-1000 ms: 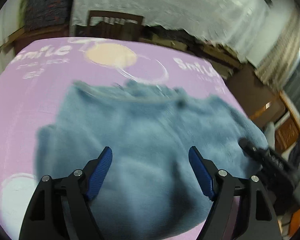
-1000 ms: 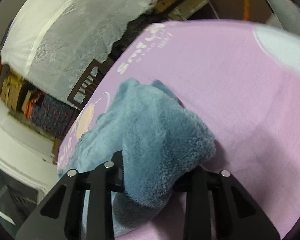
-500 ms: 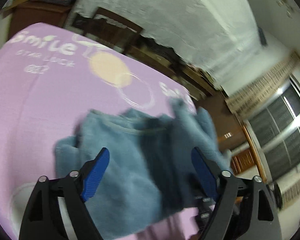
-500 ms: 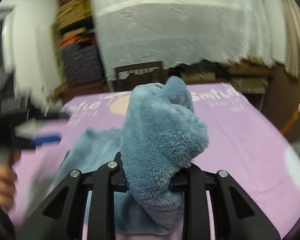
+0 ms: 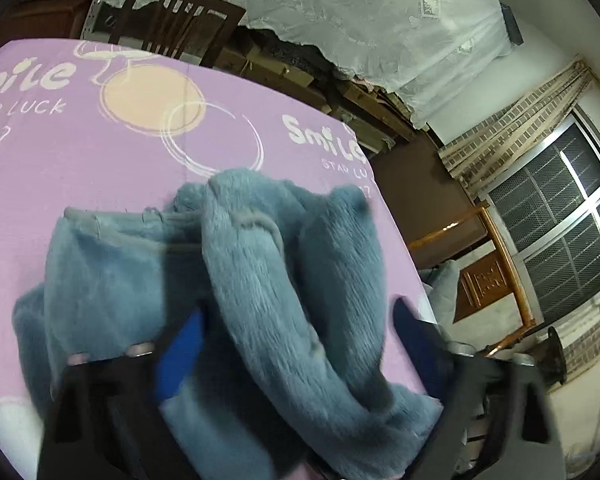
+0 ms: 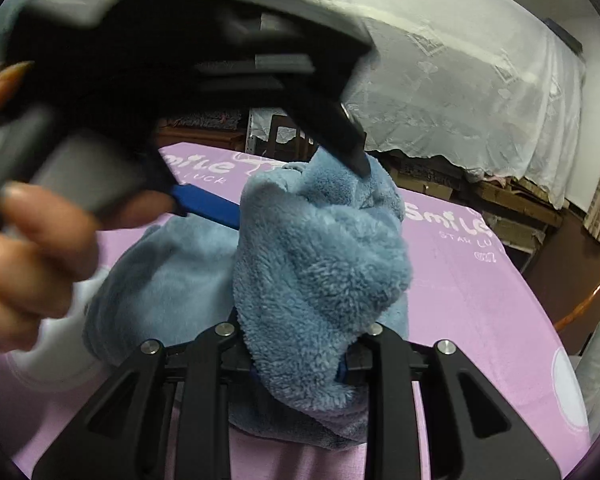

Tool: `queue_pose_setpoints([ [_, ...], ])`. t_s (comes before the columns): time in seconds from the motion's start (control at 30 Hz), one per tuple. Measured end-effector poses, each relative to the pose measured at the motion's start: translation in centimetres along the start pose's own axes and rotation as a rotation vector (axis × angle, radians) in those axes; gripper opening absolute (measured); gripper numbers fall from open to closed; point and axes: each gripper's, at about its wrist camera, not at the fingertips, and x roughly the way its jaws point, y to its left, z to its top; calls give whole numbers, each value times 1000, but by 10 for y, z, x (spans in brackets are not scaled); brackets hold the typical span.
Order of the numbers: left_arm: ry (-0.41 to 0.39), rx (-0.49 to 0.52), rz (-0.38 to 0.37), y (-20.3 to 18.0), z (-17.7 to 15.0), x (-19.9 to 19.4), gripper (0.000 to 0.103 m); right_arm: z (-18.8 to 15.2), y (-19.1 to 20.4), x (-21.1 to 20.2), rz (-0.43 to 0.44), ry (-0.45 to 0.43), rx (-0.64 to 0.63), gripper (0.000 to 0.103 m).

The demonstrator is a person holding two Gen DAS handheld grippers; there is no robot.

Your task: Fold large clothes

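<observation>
Between right gripper (image 6: 300, 360) fingers (image 6: 384, 360): fleece garment (image 6: 320, 272).

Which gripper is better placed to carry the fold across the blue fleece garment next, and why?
Probably the right gripper: its jaws are shut on a raised bunch of the blue fleece garment. The left gripper is open, with cloth draped between its jaws, over the purple printed sheet.

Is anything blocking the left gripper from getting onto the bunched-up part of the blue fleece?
Nothing visible does. The left gripper is open with the raised fold of the fleece already between its fingers. The right gripper is shut on the same bundle from below, close by, so the two tools are crowded together.
</observation>
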Motion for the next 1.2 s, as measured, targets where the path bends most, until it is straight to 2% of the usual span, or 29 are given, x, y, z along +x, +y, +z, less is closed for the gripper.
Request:
queue_pose_setpoints([
  [0.03,11,2,-24,4,0,4,45,-1,0,0,3,2,-6,25],
  [0.07,15,-8,-50,9,-1,5,31,-1,1,0,7,4,-8,26],
  [0.17,-2,-22,-73,19,-2,4,24,-2,-2,2,35,21,3,33],
  [0.23,-4,-36,-89,21,0,-2,23,-1,-6,1,48,22,23,35],
  [0.3,-32,-16,-91,16,3,-17,23,4,-7,-4,54,12,37,33],
  [0.37,-72,40,-44,5,5,-37,23,14,-6,-10,59,-7,41,29],
  [0.47,-122,94,22,-2,9,-73,23,40,7,-24,93,-35,10,28],
  [0.63,-160,98,124,25,6,-115,22,70,45,-28,188,-42,-40,28],
  [0.7,-144,68,168,50,-1,-119,22,72,63,-23,205,-24,-77,28],
  [0.83,-71,3,226,101,-20,-106,23,58,105,4,263,82,-143,28],
  [0.93,-46,-51,203,134,-33,-98,24,39,126,20,288,155,-174,29],
  [1.0,-47,-74,176,146,-33,-98,26,32,135,23,283,159,-210,32],
  [1.1,-51,-68,184,153,-35,-96,33,31,140,26,294,165,-237,41],
  [1.17,-54,-65,204,157,-36,-95,44,27,147,27,302,163,-245,47],
  [1.2,-55,-73,205,160,-36,-95,45,24,150,26,299,155,-260,50],
])
